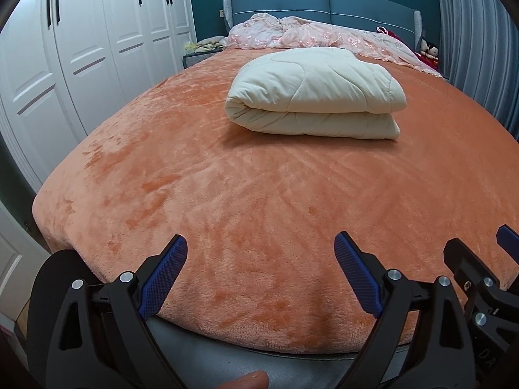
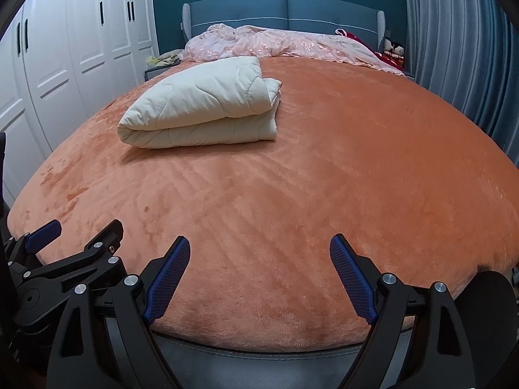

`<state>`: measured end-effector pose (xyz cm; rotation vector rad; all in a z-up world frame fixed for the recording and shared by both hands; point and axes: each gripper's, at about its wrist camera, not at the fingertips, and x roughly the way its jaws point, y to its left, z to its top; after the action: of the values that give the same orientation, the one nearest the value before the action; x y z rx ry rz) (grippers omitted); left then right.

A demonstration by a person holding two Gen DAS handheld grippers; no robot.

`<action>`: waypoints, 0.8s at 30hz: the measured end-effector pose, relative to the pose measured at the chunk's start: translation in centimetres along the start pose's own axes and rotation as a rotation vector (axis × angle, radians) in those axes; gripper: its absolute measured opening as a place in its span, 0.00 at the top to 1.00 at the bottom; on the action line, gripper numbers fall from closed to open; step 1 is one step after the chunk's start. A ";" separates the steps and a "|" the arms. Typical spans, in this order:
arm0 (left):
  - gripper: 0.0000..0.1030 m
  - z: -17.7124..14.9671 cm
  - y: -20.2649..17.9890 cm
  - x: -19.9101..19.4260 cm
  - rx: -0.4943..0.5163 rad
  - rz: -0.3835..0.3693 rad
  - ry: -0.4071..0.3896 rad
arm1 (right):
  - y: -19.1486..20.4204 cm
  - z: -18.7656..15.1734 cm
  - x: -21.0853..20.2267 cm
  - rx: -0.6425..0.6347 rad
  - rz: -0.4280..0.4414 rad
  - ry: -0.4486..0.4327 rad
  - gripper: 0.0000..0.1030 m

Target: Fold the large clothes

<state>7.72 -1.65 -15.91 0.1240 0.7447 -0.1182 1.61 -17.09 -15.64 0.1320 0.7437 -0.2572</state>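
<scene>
Quilt (image 1: 314, 94) lies folded, long axis crosswise on bed (image 1: 227, 194), both grippers' jaws apart.

Left gripper (image 1: 261, 253): matte black plastic frame, two angled fingers faced with blue cross-hatched rubber pads (image 1: 165, 278), round silver bolt heads (image 1: 126, 277) at the pivots, triangular cut-outs in the arms. Right gripper (image 2: 259, 253): same black build, same blue textured pads (image 2: 352, 278), same silver bolts (image 2: 388, 278). Fingertip (image 1: 249, 381) shows at the bottom edge of the left wrist view.
</scene>
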 end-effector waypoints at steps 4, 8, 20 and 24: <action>0.13 0.1 0.1 -0.1 -0.007 -0.002 -0.005 | 0.3 0.1 -0.3 -0.006 -0.001 -0.012 0.17; 0.13 0.2 0.3 -0.3 -0.015 0.003 -0.013 | 0.7 0.3 -0.5 -0.015 -0.007 -0.012 0.17; 0.15 1.2 0.9 -0.8 -0.024 0.013 -0.026 | 1.4 1.5 -0.9 -0.012 -0.004 0.011 0.17; 0.17 1.2 0.9 -0.8 -0.021 0.009 -0.026 | 1.5 1.5 -0.8 -0.010 -0.006 0.017 0.17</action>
<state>8.02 -0.89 -14.43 0.1059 0.7191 -0.1034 2.39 -15.77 -13.96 0.1229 0.7627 -0.2589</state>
